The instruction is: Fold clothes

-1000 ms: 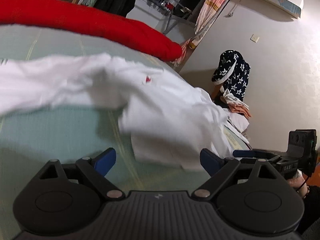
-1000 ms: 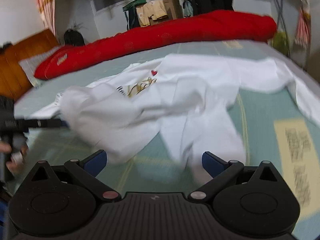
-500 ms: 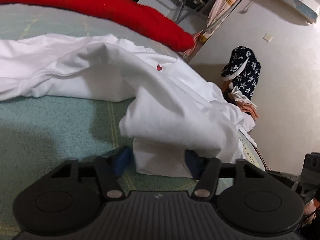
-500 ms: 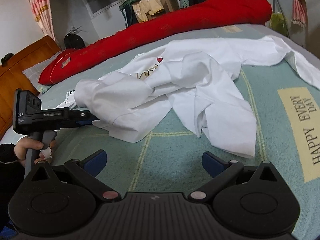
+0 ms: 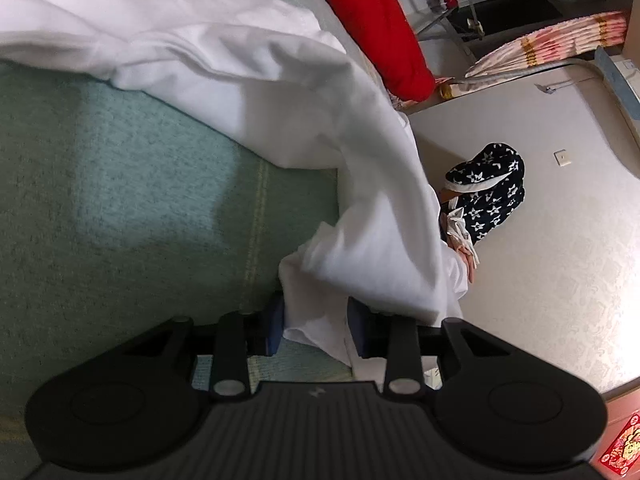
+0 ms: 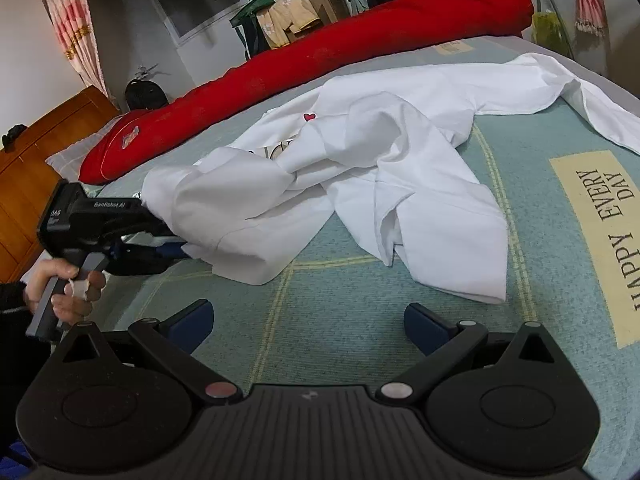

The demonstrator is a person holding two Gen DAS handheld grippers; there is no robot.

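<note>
White cotton is what it all turns on: a long-sleeved white shirt (image 6: 372, 168) lies crumpled in the middle of the bed (image 6: 340, 320), on a pale green cover, with one sleeve trailing off toward the far right edge and a red bolster (image 6: 320, 60) lying along the far side behind it. The work looks to be at its very start, gathering the garment so it can be spread flat, with no fold made yet. The left gripper (image 5: 316, 324) has come in at the near left corner of the heap, and its jaws are closing with a bunched edge of the shirt between the blue pads (image 5: 275, 326); from the left wrist view the cloth sits right in the gap, though I cannot tell whether the pads already press it hard. A hand (image 6: 66, 288) works that tool from the bedside. The right gripper (image 6: 308, 324) hovers over bare cover near the shirt, jaws spread wide and holding nothing. Next, I'd judge, the left pinch must bite firmly, and the right tool should reach for a matching hem or shoulder so the two can pull the shirt taut and lay it smooth.
</note>
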